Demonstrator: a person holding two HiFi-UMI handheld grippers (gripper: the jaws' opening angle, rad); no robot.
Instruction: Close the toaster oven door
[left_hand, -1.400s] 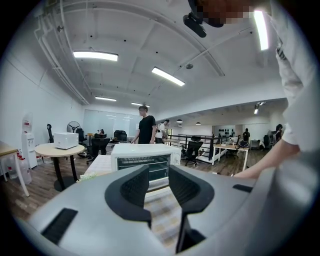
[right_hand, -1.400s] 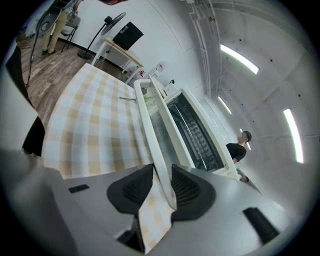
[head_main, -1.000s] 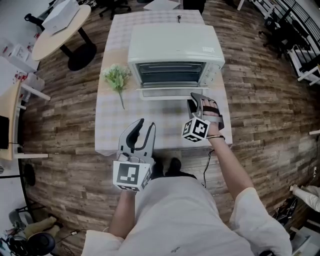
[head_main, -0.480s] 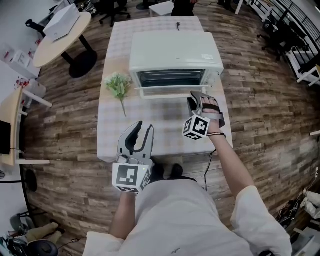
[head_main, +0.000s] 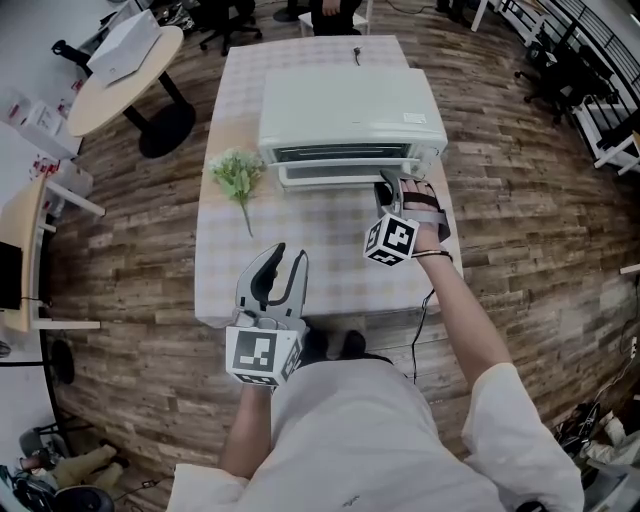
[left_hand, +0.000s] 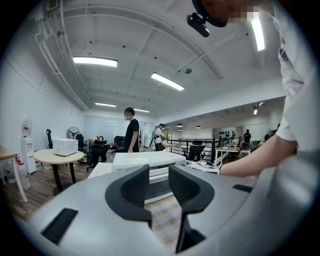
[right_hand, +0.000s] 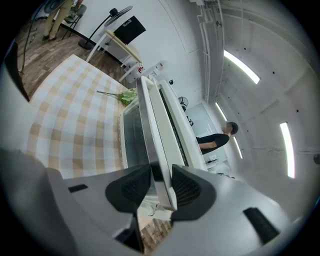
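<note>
The oven (head_main: 350, 115) sits on the far half of a table (head_main: 300, 275) that is covered with a checked cloth. Its front faces the near edge. The door (head_main: 335, 176) is hinged at the bottom and stands tilted up, close to the oven's front. It is not yet shut, and a gap shows along its top edge.

The right gripper (head_main: 388, 185) is at the right end of the door and points toward the oven. In the right gripper view the door's top edge runs between the two jaws, and the pads clamp it from both faces, one on the glass side and one on the outer side. So this gripper is grasping the door.

The left gripper (head_main: 290, 252) hangs over the table's near edge, well apart from the oven and to the left of the right gripper. Its jaws stand apart with nothing between them. Only the cloth and the oven show beyond them in the left gripper view.

A green sprig (head_main: 237, 172) lies on the cloth just left of the oven, its stem pointing toward the near edge. On the wooden floor (head_main: 520, 230) far to the left stands a round table (head_main: 110, 80) with a white box (head_main: 125, 35) on it. A person (left_hand: 132, 131) in dark clothes stands beyond the oven.
</note>
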